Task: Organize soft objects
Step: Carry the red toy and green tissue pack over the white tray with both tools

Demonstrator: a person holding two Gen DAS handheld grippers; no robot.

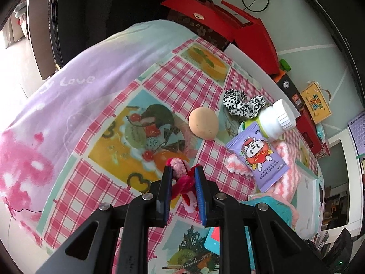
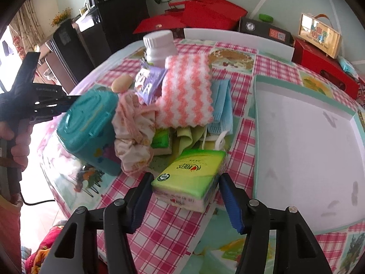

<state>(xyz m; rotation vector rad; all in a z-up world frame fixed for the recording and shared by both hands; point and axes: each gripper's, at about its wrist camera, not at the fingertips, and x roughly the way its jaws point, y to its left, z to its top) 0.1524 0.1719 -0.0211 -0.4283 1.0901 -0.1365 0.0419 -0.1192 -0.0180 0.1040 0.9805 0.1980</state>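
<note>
The left gripper [image 1: 183, 171], at the bottom centre of its own view, is pinching a fuzzy red-and-pink wire [image 1: 182, 178] between its blue pads; the wire's pink loop sticks out past the fingertips and a white end curls below them. It hangs above the checked cloth [image 1: 178, 80], clear of the other things. To its upper right lie an egg [image 1: 203, 123], a spotted scrunchie [image 1: 241, 105], a white bottle [image 1: 277, 119] on its side and a purple packet [image 1: 260, 157] resting on a pink-and-white towel [image 1: 285, 178].

In the right wrist view, the right gripper [image 2: 186, 188] sits at the bottom centre with its jaws spread on either side of a green tissue pack [image 2: 189, 178]. The pack lies flat on the cloth between the fingers. The left pad is just at the pack's edge, whether touching I cannot tell; the right pad stands apart from it.

Above the pack, towards the middle of the frame, is the pile: the towel [image 2: 187, 91] on top, a blue mask [image 2: 222, 105] to its right, a pale printed fabric [image 2: 132, 132] to its left, and a second green pack [image 2: 162, 142] under them. A teal tub [image 2: 89, 125] lies at left. A white tray [image 2: 303, 132] with a teal rim fills the right side. At the far left edge a hand [image 2: 18, 139] holds the other gripper's handle.
</note>
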